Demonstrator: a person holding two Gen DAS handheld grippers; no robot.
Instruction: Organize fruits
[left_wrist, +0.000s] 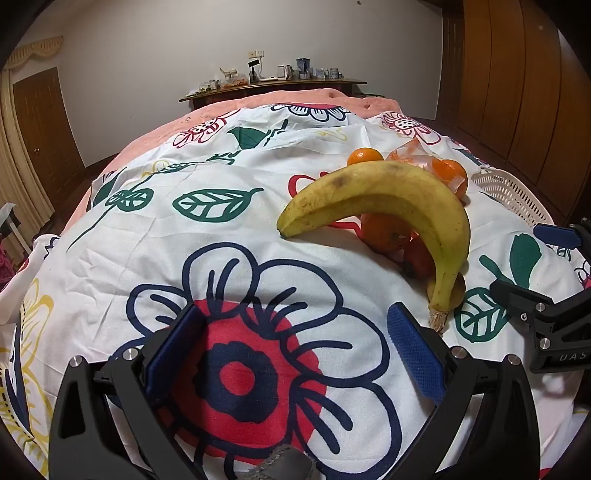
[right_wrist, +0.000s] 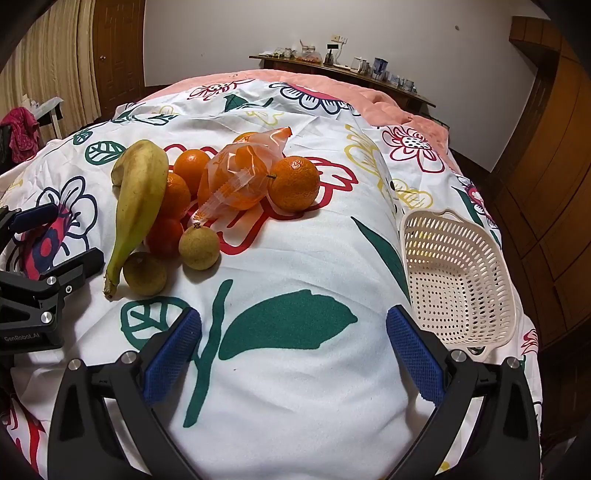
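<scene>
"GenRobot.AI" is read on the left gripper (right_wrist: 55, 236), "UAS" cut off on the right gripper (left_wrist: 524, 258); both are spread wide and empty, the banana (right_wrist: 138, 199) half hiding oranges.

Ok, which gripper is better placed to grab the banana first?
Probably left: the left gripper is open, with the banana stem just ahead of its right finger. The right gripper faces bare cloth.

hidden: oranges (left_wrist: 384, 230) behind banana (left_wrist: 388, 195) | shelf items (left_wrist: 295, 72) — too small
</scene>
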